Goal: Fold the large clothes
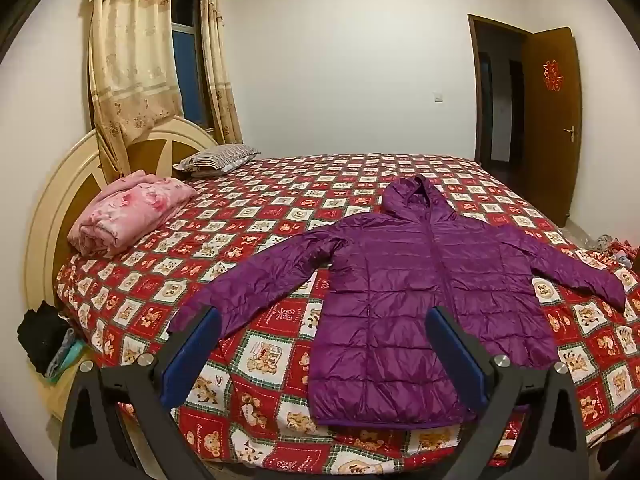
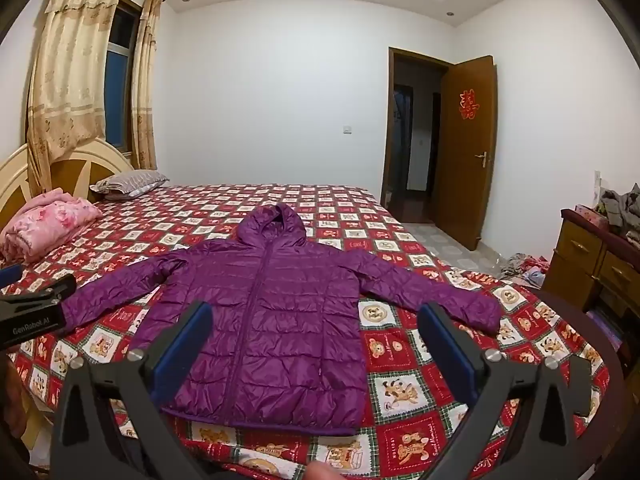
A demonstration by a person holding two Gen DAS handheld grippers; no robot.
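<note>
Purple puffer jacket (image 1: 404, 280) lies flat at twelve o'clock of both wide-open, empty grippers (image 1: 324, 344) (image 2: 316, 340); slick quilted fabric could slip a shallow pinch.

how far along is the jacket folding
Done: the purple jacket lies spread flat on the bed, zipped, sleeves out, hood up. In hand: nothing; the left hand-held gripper and right hand-held gripper are both open above its hem. Left: every fold, sleeves, hood and body.
</note>
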